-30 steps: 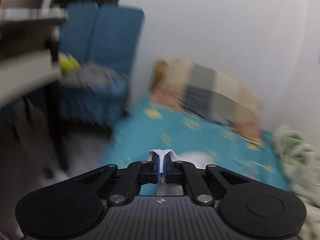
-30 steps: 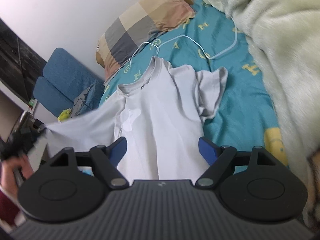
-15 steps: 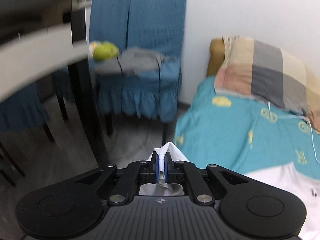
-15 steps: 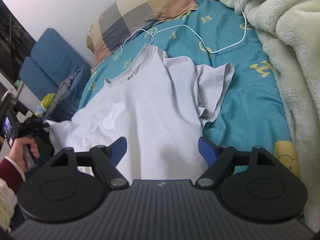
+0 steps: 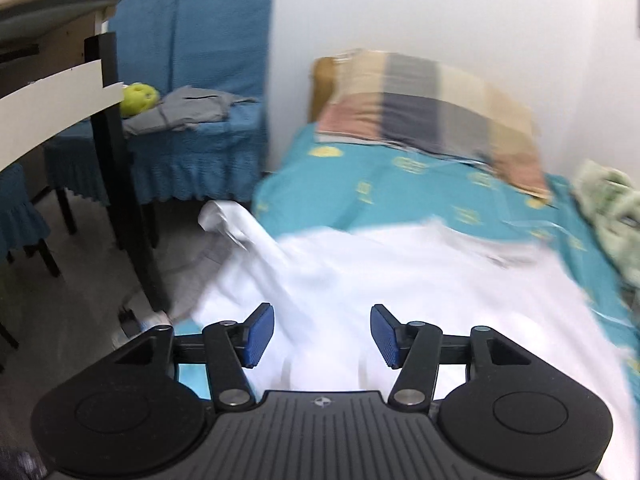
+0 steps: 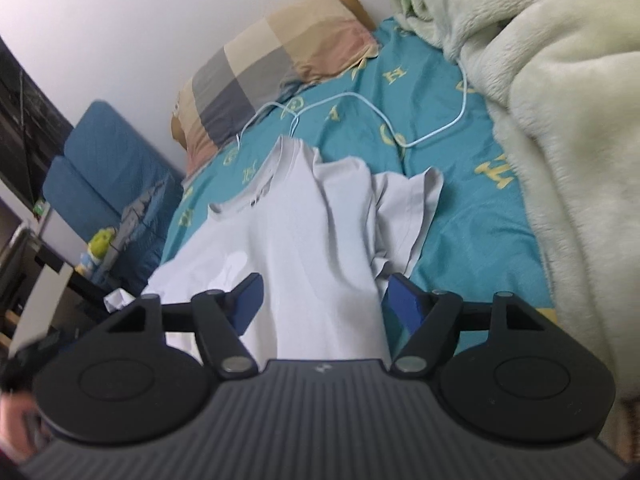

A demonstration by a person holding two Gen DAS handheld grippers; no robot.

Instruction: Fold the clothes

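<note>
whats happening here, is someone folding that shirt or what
A person with a gripper in each hand is working on a white t-shirt laid out on the bed. Both the left gripper and right gripper are open and hold nothing, poised over the shirt. Its left sleeve hangs off the bed edge; the right sleeve is bunched. No fold shows yet.

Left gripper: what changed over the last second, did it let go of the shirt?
Yes. The left gripper, shut on a fold of the white T-shirt a second ago, now has its fingers apart with the cloth loose; the sleeve hangs off the bed edge. The right gripper stays open over the shirt; pillow and cable unchanged.
</note>
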